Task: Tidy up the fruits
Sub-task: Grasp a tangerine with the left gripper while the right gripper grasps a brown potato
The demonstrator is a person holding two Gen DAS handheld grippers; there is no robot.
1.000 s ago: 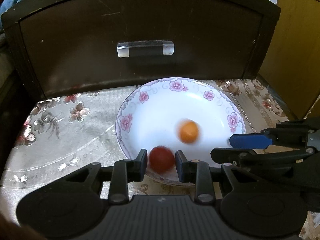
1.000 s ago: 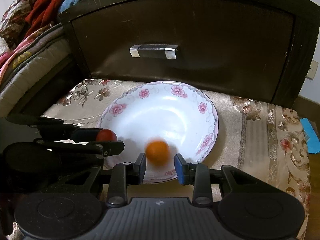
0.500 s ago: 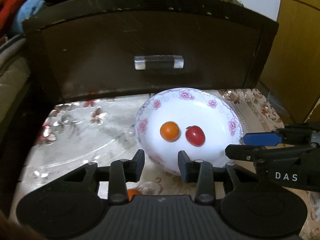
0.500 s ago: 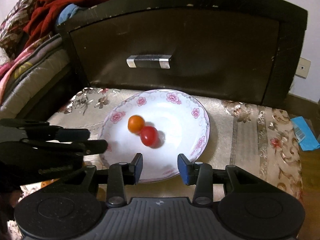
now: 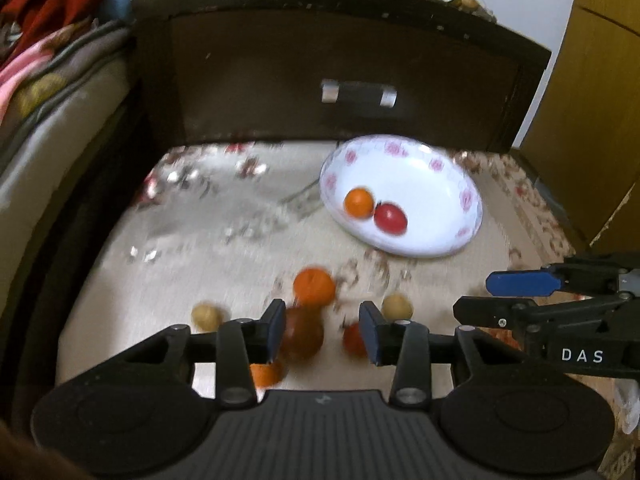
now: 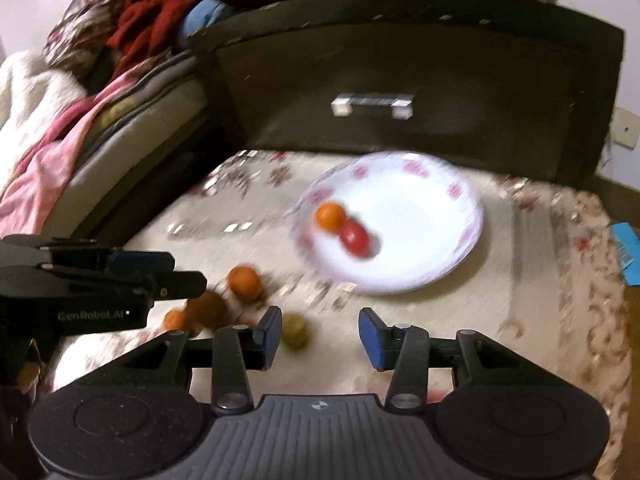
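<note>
A white floral plate holds a small orange and a red tomato, which touch each other. My left gripper hovers over loose fruit on the cloth: an orange, a dark brown fruit, a small red one and beige ones. Its jaws are opening and the pads press on nothing. My right gripper is also opening and empty, with a yellowish fruit by its left finger.
A dark drawer front with a metal handle stands right behind the plate. Bedding and clothes pile up on the left. The patterned cloth drops off at its right edge, beside a blue object.
The orange and the tomato left the jaws and settled together in the plate. Both grippers drew back from the plate, and their jaws widened. Loose fruit on the cloth came into view.
</note>
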